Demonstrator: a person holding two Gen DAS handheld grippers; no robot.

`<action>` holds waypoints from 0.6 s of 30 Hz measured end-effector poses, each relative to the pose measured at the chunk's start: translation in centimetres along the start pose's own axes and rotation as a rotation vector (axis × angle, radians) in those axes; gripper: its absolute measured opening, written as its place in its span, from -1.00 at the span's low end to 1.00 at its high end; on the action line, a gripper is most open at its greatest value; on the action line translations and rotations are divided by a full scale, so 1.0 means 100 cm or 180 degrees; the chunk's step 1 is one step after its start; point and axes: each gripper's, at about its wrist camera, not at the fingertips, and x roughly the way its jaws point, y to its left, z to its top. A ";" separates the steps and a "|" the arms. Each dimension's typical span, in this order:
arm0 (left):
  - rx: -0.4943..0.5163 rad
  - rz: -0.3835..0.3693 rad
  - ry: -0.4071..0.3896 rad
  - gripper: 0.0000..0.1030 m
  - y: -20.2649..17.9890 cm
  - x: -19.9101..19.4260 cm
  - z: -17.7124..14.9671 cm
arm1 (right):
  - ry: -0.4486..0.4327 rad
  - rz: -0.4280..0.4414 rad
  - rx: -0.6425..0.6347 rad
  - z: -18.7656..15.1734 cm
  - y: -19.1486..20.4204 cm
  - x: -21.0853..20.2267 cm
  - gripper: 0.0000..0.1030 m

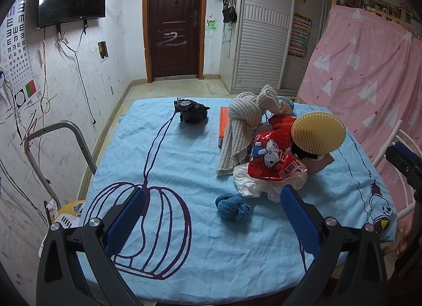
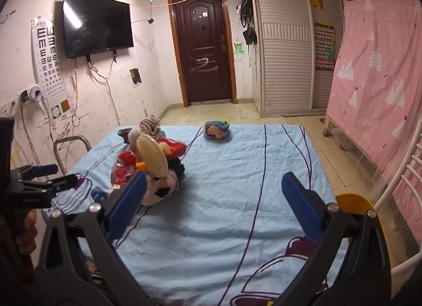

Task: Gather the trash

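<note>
Light-blue printed cloth (image 1: 184, 163) covers the table; one crumpled black plastic bag (image 1: 192, 111) lies far-left, well apart from one pile: cream knitted scarf (image 1: 248, 121), red cartoon wrapper (image 1: 271, 158), white crumpled tissue (image 1: 250, 184), yellow bristled disc (image 1: 317, 133); only the right view shows one multicoloured bundle (image 2: 217, 129); left gripper (image 1: 213, 200) and right gripper (image 2: 214, 187): jaws apart, empty.

Readable signs: one chart only.
Rows of letter E, shrinking downward, on the eye chart (image 2: 48, 60) on the left wall.
</note>
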 end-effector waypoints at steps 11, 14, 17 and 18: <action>0.0068 -0.0097 0.0118 0.81 -0.003 0.016 -0.007 | 0.0087 0.0089 -0.0005 -0.002 0.007 0.012 0.91; 0.0138 -0.0171 0.0201 0.81 -0.008 0.026 -0.007 | 0.0151 0.0159 -0.0020 0.000 0.009 0.022 0.91; 0.0208 -0.0224 0.0265 0.81 -0.012 0.036 -0.009 | 0.0206 0.0232 -0.0052 0.003 0.014 0.033 0.91; 0.0237 -0.0244 0.0285 0.80 -0.013 0.039 -0.009 | 0.0218 0.0261 -0.0079 0.004 0.016 0.037 0.91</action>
